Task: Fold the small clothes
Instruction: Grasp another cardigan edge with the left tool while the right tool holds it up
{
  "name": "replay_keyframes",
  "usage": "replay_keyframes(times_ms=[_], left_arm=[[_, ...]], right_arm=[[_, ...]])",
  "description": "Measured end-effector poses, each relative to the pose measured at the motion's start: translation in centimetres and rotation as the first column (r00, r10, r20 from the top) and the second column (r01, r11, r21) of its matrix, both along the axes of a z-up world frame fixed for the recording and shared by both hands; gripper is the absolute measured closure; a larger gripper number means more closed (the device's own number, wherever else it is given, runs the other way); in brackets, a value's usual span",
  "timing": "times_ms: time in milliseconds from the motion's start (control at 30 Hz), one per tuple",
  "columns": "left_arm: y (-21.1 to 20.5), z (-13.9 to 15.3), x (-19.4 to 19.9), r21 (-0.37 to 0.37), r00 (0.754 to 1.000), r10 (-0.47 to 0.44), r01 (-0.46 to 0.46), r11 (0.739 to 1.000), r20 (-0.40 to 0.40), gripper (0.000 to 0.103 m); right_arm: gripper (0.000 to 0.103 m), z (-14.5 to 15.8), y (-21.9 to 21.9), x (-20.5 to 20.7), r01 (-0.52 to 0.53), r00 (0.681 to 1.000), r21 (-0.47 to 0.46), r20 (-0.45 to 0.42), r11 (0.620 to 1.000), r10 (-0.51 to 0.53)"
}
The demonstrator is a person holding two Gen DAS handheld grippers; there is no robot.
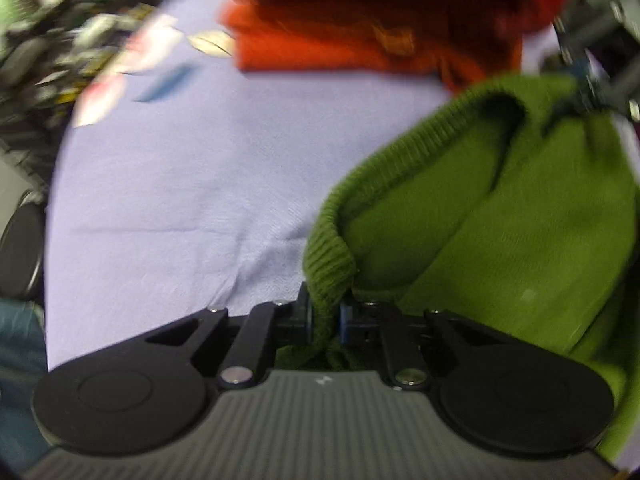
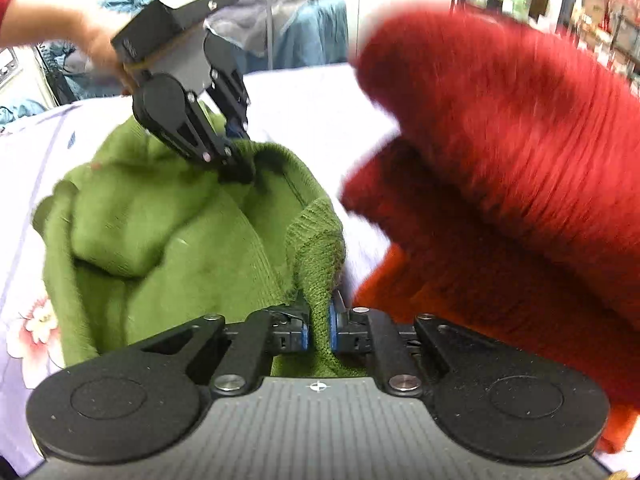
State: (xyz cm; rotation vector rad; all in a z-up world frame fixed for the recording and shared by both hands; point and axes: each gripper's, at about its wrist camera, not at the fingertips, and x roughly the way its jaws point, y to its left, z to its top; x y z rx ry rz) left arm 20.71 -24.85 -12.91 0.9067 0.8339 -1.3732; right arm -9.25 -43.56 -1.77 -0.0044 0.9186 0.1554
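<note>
Lavender cloth [image 1: 168,184] with a printed flower pattern covers the work surface; cluttered shelving and hanging blue-grey garments sit blurred behind it.

Two knit garments are on it. One green sweater [image 2: 168,232], soft fine knit with a coarser ribbed edge [image 1: 332,240], is bunched in loose folds and lifted at two points. One red sweater [image 2: 500,152], fuzzy and thicker, is heaped just beside it, partly blurred.

Two grippers, both black with blue pads. Left gripper [image 1: 325,318] is clamped on the ribbed edge, fabric pinched between the pads. Right gripper [image 2: 319,330] is likewise closed on a ribbed fold of the same green sweater. From the right wrist view, the left gripper [image 2: 236,168] bites the far rim, a bare hand [image 2: 100,48] behind it.
</note>
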Motion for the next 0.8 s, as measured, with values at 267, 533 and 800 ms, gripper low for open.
replay_keyframes(times_ms=[267, 533, 800], left_arm=[[16.5, 15.0, -4.3, -0.442, 0.907, 0.421, -0.37, 0.817, 0.019, 0.092], [30.8, 33.3, -14.7, -0.773, 0.657, 0.739, -0.39, 0.5, 0.147, 0.092], [37.1, 37.4, -29.6, -0.823, 0.548, 0.819, -0.376, 0.425, 0.173, 0.092]], right_arm=[[0.089, 12.1, 3.7, -2.7, -0.031, 0.954, 0.007, 0.298, 0.999, 0.028], [0.09, 28.0, 9.9, -2.1, -0.257, 0.682, -0.089, 0.689, 0.962, 0.246], [0.09, 32.9, 11.5, -5.1, -0.42, 0.507, -0.159, 0.775, 0.893, 0.377]])
